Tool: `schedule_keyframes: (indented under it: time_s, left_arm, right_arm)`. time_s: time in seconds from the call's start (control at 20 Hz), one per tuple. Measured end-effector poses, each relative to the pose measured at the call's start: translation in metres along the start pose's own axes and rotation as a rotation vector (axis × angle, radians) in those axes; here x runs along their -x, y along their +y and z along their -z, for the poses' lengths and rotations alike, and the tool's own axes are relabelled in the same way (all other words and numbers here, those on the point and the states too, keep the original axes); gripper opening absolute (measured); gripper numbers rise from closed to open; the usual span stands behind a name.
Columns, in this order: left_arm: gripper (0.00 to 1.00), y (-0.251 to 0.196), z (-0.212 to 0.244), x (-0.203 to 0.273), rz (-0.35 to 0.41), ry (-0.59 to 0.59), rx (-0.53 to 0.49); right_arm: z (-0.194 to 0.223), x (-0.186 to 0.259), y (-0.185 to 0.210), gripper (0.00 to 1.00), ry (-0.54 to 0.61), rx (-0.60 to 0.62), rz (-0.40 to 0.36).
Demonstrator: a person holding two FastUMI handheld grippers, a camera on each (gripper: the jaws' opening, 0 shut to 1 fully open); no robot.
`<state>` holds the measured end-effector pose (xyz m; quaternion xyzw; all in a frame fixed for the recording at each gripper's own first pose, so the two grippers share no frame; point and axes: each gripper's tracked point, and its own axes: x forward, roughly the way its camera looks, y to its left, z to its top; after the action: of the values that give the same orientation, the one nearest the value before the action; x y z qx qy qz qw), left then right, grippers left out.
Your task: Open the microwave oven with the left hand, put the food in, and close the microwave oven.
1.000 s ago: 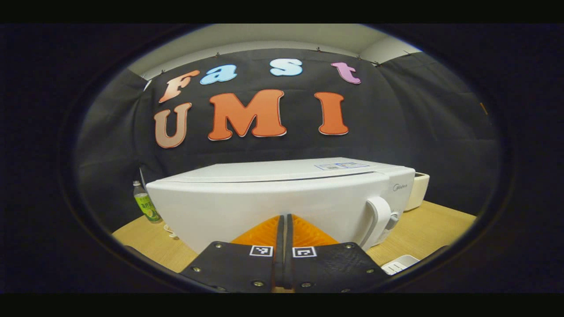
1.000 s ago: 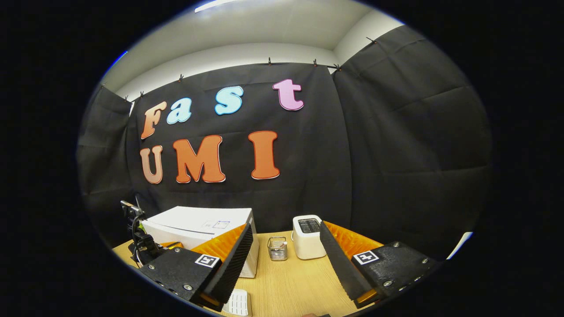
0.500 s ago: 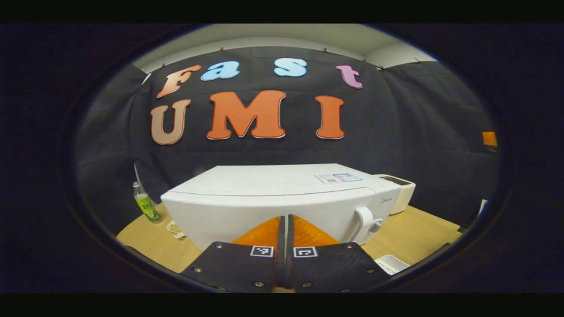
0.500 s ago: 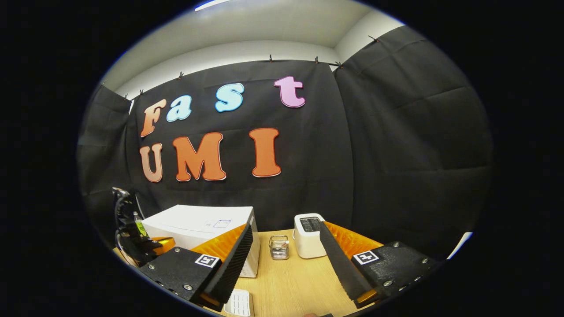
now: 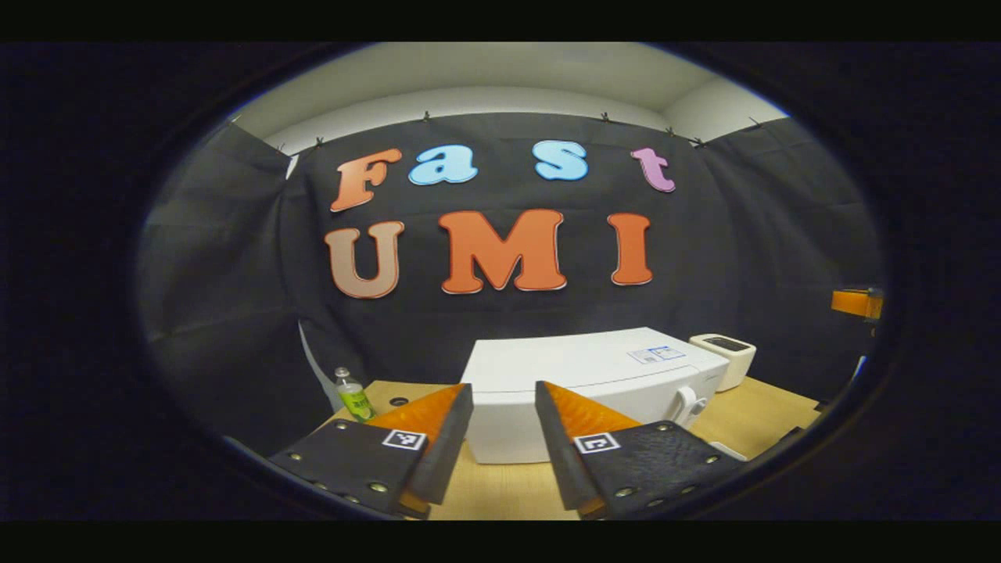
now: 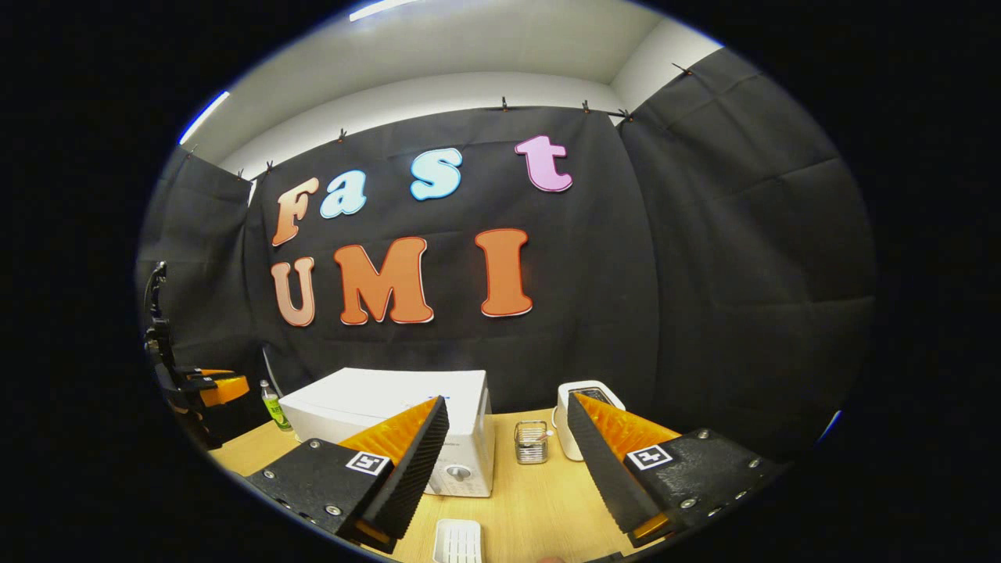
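Left gripper [image 5: 500, 434]: fingers parted, holding nothing, clear of the closed microwave oven [image 5: 594, 383]. Right gripper [image 6: 508, 461]: wide, holding nothing.

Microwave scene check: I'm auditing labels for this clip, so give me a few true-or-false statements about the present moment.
1. The microwave door is closed. True.
2. The left gripper is clamped on the door handle. False: its fingers stand apart, short of the oven.
3. A green bottle stands left of the microwave in the left gripper view. True.
4. The right gripper holds food. False: it is open and empty.
5. The toaster sits on top of the microwave. False: it stands on the table.
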<state>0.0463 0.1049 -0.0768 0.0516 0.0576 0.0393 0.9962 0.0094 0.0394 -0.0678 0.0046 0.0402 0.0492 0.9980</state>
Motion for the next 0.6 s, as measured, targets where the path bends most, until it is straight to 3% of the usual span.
schedule_keyframes:
  time_s: [0.1, 0.2, 0.35, 0.6]
  left_arm:
    - [0.77, 0.016, -0.013, 0.017, -0.017, -0.017, 0.001]
    - [0.89, 0.032, -0.026, 0.036, -0.047, -0.037, 0.018]
    - [0.89, 0.052, -0.057, 0.063, -0.078, -0.097, 0.042]
    - [0.89, 0.073, -0.082, 0.091, -0.132, -0.112, -0.003]
  right_arm:
    - [-0.003, 0.001, 0.016, 0.94, -0.003, 0.004, -0.025]
    - [-0.007, 0.002, 0.029, 0.94, -0.008, 0.012, -0.047]
    - [-0.016, 0.007, 0.043, 0.94, -0.024, 0.011, -0.07]
    - [-0.028, 0.016, 0.046, 0.95, -0.046, 0.017, -0.07]
